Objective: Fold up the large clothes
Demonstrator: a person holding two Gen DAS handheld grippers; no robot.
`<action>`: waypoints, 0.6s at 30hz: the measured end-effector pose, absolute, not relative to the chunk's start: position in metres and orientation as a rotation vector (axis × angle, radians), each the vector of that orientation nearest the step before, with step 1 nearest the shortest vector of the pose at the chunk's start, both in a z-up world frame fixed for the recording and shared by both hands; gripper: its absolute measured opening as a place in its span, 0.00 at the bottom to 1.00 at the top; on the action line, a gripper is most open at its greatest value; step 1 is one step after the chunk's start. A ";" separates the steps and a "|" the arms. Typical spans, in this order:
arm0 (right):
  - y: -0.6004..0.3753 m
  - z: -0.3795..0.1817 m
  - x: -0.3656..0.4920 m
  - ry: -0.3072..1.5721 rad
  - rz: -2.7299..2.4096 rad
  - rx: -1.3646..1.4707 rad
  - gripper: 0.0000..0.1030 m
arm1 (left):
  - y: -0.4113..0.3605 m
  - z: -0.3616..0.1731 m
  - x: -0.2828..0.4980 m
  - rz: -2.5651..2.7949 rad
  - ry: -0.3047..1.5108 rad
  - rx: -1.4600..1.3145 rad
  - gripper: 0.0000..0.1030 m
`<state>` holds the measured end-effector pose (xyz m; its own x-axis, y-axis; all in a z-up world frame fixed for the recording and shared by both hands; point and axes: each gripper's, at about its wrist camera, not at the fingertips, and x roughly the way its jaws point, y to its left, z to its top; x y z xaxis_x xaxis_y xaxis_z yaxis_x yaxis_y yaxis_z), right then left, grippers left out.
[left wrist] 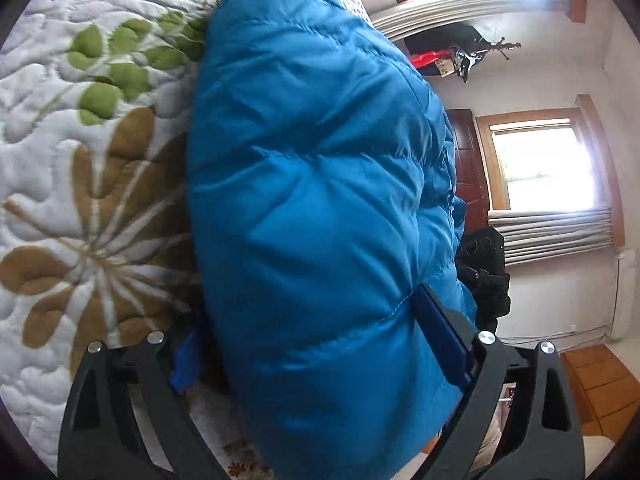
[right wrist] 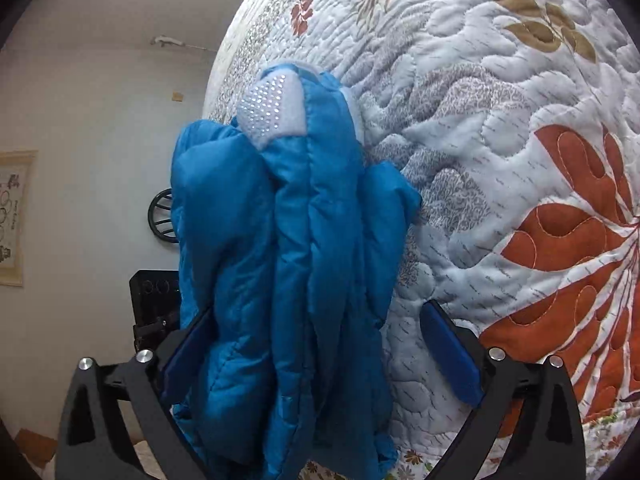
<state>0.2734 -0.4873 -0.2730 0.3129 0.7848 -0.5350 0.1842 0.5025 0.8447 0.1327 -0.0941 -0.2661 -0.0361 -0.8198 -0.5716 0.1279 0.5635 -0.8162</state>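
Blue puffer jacket [left wrist: 320,208] bunched on the floral quilt [left wrist: 80,184].
Left gripper [left wrist: 316,344] gapes wide around its padded bulk; right gripper [right wrist: 320,354] is spread wide too, folds [right wrist: 280,280] between its fingers, bare quilt open at either side.

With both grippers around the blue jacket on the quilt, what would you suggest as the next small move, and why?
Probably draw both grippers straight back off the blue jacket. The left gripper and right gripper both stand wide open with the padded fabric between their fingers, and the jacket lies bundled on the quilt, so it looks set down. Backing out squarely should avoid dragging the fold open.
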 end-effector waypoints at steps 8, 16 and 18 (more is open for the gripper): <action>-0.463 -0.263 0.264 1.163 0.601 1.042 0.58 | -0.115 -0.244 0.131 -0.905 1.344 -0.547 0.65; -0.446 -0.208 0.253 1.048 0.609 0.995 0.46 | -0.101 -0.203 0.119 -0.962 1.204 -0.539 0.57; -0.438 -0.187 0.259 1.013 0.622 0.958 0.46 | -0.095 -0.188 0.121 -0.971 1.163 -0.541 0.57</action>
<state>0.2591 -0.4378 -0.1865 0.4205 0.8049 -0.4187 -0.0087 0.4651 0.8852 0.1209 -0.0947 -0.1876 0.0793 -0.8551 -0.5123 0.3507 0.5050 -0.7887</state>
